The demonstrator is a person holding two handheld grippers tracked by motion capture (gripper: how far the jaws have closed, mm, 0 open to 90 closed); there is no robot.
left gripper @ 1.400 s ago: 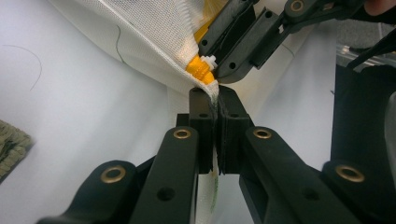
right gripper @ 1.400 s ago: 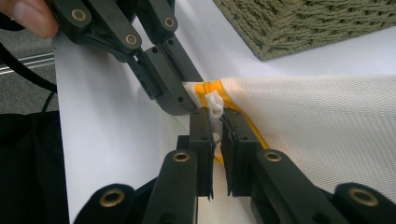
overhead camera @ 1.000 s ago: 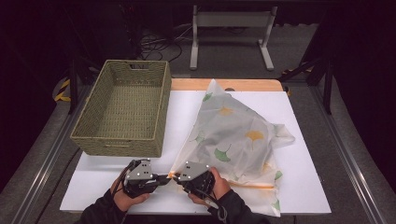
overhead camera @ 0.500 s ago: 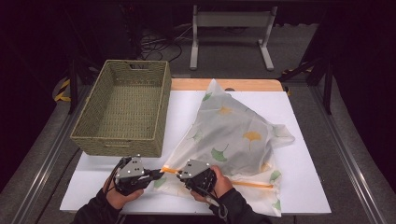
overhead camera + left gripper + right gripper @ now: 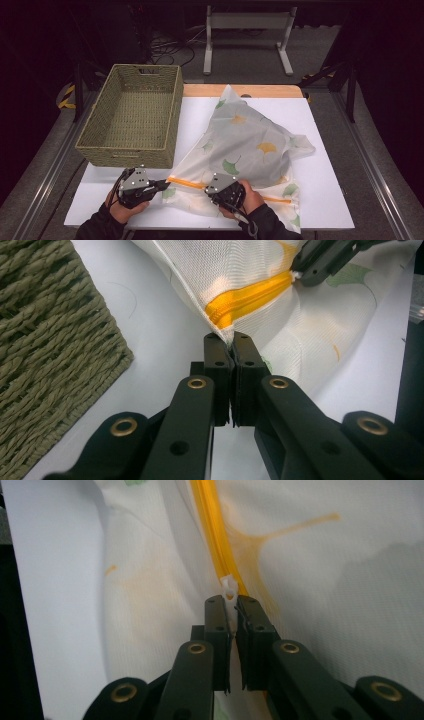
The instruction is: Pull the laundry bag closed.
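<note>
A white mesh bag (image 5: 250,145) printed with green and yellow leaves lies on the white table top, its orange zipper (image 5: 187,183) running along the near edge. My left gripper (image 5: 162,185) is shut on the bag's corner (image 5: 223,336) at the zipper's end, where the orange zipper (image 5: 250,299) starts. My right gripper (image 5: 216,191) is shut on the white zipper pull (image 5: 228,587), which sits on the orange zipper (image 5: 215,535). The right gripper's jaws also appear at the top of the left gripper view (image 5: 310,265). The bag's mesh (image 5: 325,580) spreads out on both sides of the zipper.
A woven olive basket (image 5: 131,119) stands empty at the left, its corner (image 5: 50,340) close to my left gripper. A wooden board edge (image 5: 240,90) shows behind the white sheet (image 5: 320,175). A metal frame (image 5: 247,37) stands on the floor beyond the table.
My left gripper has drawn leftward with the bag's corner, stretching the zipper taut. The right gripper has stayed at the pull, and the gap between the two has widened.
</note>
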